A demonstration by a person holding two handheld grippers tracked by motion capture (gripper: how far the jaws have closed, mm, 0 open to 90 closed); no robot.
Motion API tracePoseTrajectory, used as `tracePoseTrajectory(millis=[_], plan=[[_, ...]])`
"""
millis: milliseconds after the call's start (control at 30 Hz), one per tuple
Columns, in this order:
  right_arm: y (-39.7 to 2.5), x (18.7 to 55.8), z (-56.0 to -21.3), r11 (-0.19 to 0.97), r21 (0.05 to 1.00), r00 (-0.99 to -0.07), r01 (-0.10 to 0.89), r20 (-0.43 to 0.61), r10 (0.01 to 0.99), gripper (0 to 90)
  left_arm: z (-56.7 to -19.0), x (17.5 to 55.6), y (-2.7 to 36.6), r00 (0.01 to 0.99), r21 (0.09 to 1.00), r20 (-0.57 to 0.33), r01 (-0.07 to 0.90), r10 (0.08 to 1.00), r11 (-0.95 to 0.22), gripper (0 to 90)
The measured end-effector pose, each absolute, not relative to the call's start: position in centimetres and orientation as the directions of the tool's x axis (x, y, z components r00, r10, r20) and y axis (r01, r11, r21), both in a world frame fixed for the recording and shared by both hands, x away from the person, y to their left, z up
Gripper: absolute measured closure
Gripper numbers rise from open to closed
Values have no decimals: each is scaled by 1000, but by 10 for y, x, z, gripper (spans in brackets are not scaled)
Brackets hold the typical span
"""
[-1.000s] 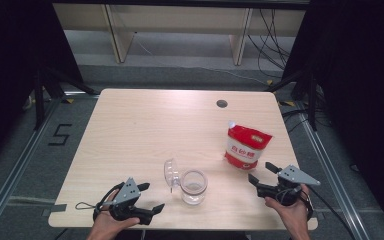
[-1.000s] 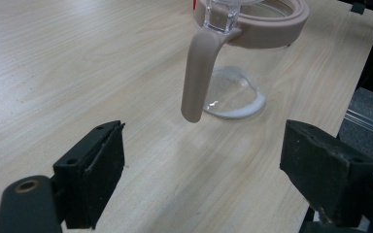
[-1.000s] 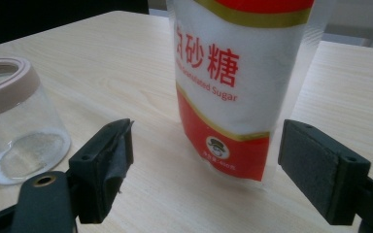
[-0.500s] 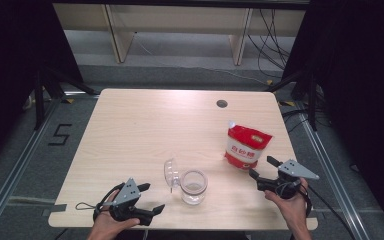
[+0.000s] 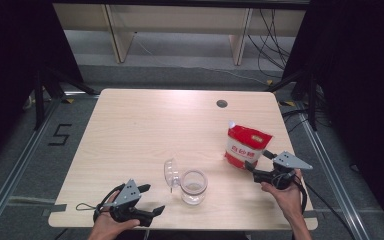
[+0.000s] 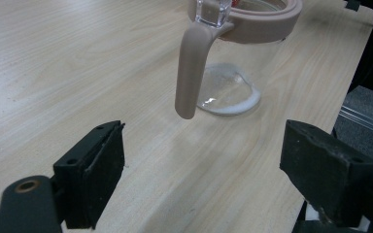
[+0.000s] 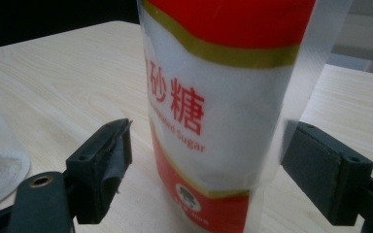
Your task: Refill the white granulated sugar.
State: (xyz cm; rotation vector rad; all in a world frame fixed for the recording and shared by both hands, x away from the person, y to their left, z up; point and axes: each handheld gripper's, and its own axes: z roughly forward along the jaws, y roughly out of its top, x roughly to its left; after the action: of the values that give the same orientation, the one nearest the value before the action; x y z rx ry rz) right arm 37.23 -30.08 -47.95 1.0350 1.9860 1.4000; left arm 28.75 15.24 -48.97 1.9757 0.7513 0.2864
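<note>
A red and white sugar bag (image 5: 246, 144) stands upright on the right side of the wooden table (image 5: 155, 130). My right gripper (image 5: 258, 165) is open just in front of it, and in the right gripper view the bag (image 7: 223, 107) stands between the two jaws without touching them. A clear glass jar (image 5: 193, 186) with its hinged lid (image 5: 169, 173) swung open sits near the table's front. My left gripper (image 5: 152, 200) is open at the front left, pointing toward the jar (image 6: 243, 58); the lid's beige clasp (image 6: 192, 68) hangs ahead of its jaws.
A round cable hole (image 5: 222, 104) lies near the table's far edge. Shelving legs (image 5: 240, 40) stand on the floor beyond the table. Dark curtains flank both sides. A floor mark "5" (image 5: 60, 134) lies to the left.
My right gripper has moved forward and left, closing in on the sugar bag. The left gripper has stayed where it was.
</note>
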Motion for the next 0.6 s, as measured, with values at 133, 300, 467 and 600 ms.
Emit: tracePoseTrajectory(millis=[133,300,467,600], plan=[[-299,380,-481,188,941,-599,281,19,801,216,-491,289,152,798,853,-82,366,597,-372,158],[-299,386,-483,202,944,-599,260,-6,801,260,-491,289,152,790,857,-96,375,605,-354,158],[-298,388,-485,157,948,-595,276,40,803,311,-492,289,151,794,853,-90,373,601,-365,158],[-300,393,-486,169,953,-618,251,23,786,344,-492,290,152,800,846,-75,367,595,-387,158]])
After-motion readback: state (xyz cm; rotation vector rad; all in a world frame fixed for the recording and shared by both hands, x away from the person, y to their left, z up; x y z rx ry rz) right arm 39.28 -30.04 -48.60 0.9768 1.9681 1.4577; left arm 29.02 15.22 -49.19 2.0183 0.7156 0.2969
